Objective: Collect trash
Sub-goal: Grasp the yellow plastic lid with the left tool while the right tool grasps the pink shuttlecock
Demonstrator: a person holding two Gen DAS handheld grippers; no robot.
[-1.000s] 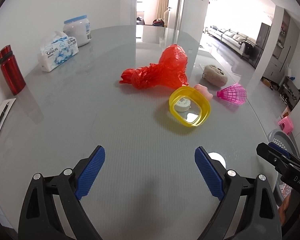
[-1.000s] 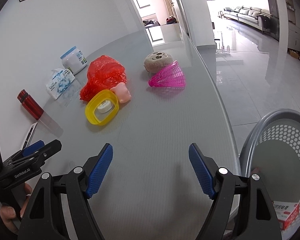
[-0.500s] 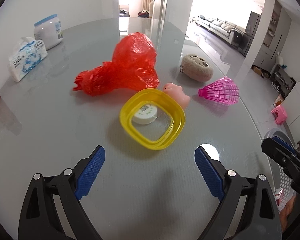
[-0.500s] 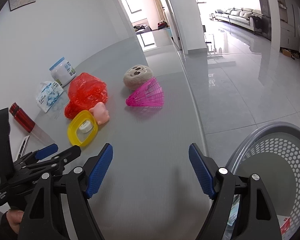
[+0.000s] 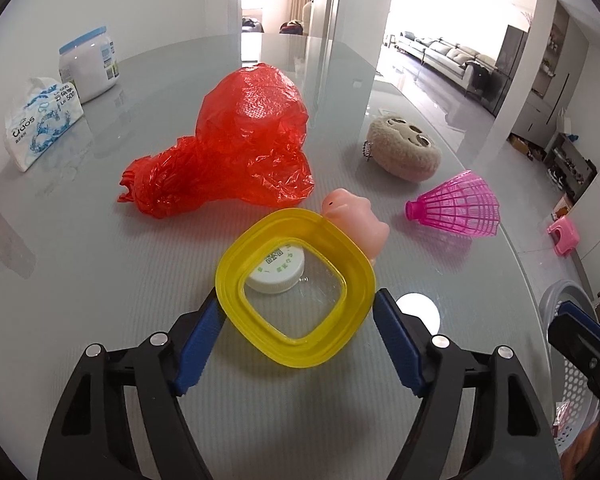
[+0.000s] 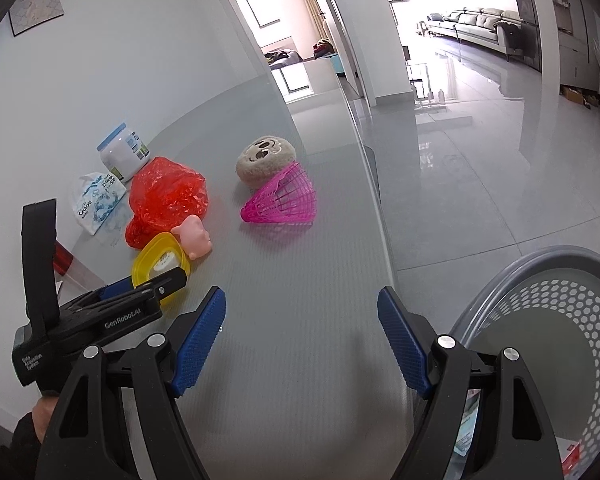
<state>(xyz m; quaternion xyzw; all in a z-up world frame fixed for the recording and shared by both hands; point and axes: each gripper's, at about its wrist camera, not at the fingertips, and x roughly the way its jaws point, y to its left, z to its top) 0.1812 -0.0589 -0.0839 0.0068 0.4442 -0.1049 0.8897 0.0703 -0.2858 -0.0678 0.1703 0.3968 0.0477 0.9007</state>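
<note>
A yellow plastic container (image 5: pixel 296 292) with a white cap (image 5: pixel 275 267) inside sits on the grey table (image 5: pixel 80 272). My left gripper (image 5: pixel 298 344) is open, its blue fingers on either side of the container's near half, about touching its sides. A crumpled red plastic bag (image 5: pixel 240 140) lies behind it. My right gripper (image 6: pixel 300 344) is open and empty over the table's right edge, beside the grey perforated trash basket (image 6: pixel 548 320). The right wrist view also shows the yellow container (image 6: pixel 160 264), the red bag (image 6: pixel 166 200) and my left gripper (image 6: pixel 148 288).
A pink pig toy (image 5: pixel 356 220), a pink mesh shuttlecock (image 5: pixel 456 208) and a beige plush toy (image 5: pixel 404 152) lie right of the bag. A tissue pack (image 5: pixel 40 124) and a white jar (image 5: pixel 88 68) stand far left. The basket (image 5: pixel 568 360) holds some packaging.
My left gripper has moved forward so its fingers now flank the yellow container. My right gripper has shifted slightly; it stays open by the basket.
</note>
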